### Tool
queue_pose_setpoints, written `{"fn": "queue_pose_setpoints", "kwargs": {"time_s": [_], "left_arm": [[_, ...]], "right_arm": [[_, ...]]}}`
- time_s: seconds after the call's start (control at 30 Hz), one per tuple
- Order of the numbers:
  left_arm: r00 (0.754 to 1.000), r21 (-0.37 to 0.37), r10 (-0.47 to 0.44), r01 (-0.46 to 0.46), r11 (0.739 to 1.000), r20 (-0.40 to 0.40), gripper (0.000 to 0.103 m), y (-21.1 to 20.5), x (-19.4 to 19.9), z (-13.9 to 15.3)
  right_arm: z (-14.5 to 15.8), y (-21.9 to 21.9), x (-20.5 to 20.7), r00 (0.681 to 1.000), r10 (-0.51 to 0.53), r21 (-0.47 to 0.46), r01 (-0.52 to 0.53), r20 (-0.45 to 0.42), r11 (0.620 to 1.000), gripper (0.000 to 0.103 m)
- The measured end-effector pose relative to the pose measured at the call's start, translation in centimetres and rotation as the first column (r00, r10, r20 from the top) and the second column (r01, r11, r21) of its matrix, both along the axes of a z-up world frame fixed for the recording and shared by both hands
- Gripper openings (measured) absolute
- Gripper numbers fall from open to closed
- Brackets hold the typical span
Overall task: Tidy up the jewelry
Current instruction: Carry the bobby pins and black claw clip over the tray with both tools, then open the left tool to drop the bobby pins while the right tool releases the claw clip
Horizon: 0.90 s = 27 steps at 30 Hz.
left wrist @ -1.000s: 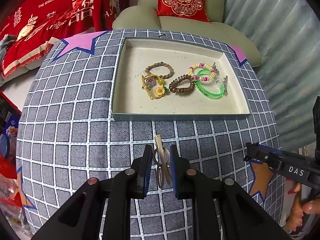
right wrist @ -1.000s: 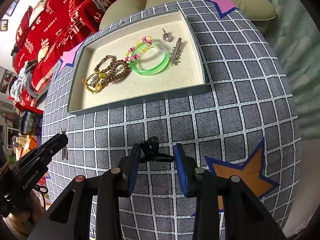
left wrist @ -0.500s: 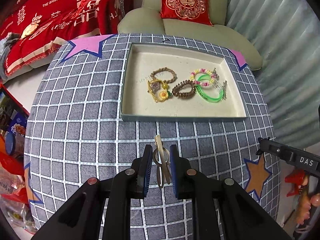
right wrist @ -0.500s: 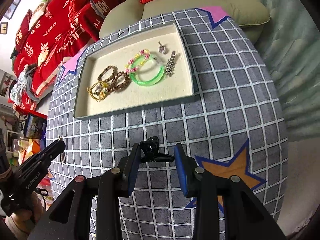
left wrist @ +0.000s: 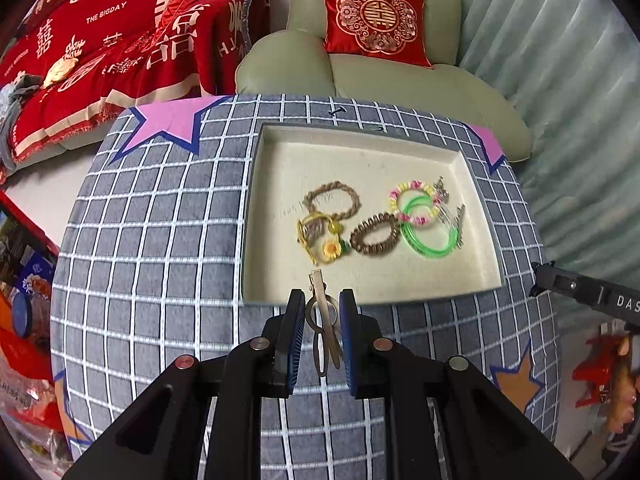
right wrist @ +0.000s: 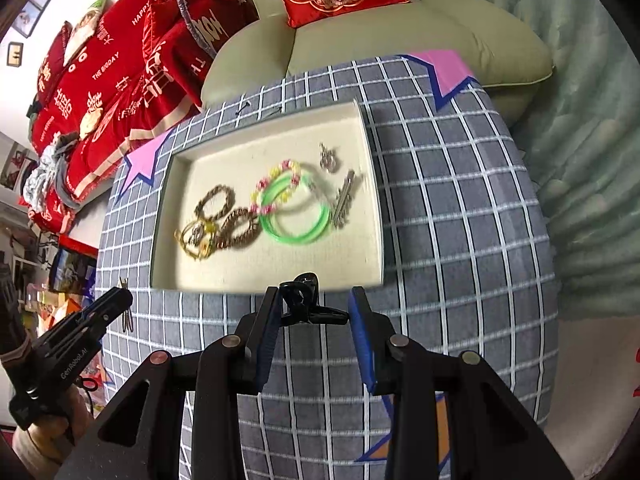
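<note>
In the left wrist view, red printed blankets fill the upper left of the frame. Right of them a grey checked cloth covers the counter, with a pink star at its upper left. At the bottom centre the left gripper is clamped on a bronze hair clip, whose tip reaches over the near edge of the shallow cream tray. Inside the tray lie, from left to right, a yellow flower bracelet, a braided brown band, a coiled brown hair tie, a pink and yellow beaded bracelet, a green bangle and a silver hair pin. A green armchair with a red cushion stands above.

In the right wrist view, the right gripper at lower centre grasps a black claw clip at the tray's near edge; the clip sits against the left finger.
</note>
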State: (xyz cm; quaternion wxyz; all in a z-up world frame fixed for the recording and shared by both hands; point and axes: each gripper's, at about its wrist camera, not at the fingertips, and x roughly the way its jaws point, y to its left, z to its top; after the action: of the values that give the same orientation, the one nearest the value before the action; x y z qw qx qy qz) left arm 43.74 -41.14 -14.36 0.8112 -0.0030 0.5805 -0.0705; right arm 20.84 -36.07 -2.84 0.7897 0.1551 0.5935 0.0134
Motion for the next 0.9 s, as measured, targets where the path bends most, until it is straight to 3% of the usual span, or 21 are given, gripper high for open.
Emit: {"fn": "queue_pose_setpoints", "kwargs": {"time_s": [0.33,0.9], "left_arm": [[1.000,0.021,-0.010,0.010,1.000,0.010,0.027,-1.0,3.2,-1.6],[1.000,0.107,0.011,-0.011,0.994,-0.004,0.027,-1.6,6.0,-7.8]], "right_arm": [[-1.7,-0.3,3.7,1.000,0.015,0.009,-0.015,0.004,1.000,0.037],[-7.5,0.2,5.9,0.998,0.054,-0.003,-0.054,-0.038,0.999,0.037]]}}
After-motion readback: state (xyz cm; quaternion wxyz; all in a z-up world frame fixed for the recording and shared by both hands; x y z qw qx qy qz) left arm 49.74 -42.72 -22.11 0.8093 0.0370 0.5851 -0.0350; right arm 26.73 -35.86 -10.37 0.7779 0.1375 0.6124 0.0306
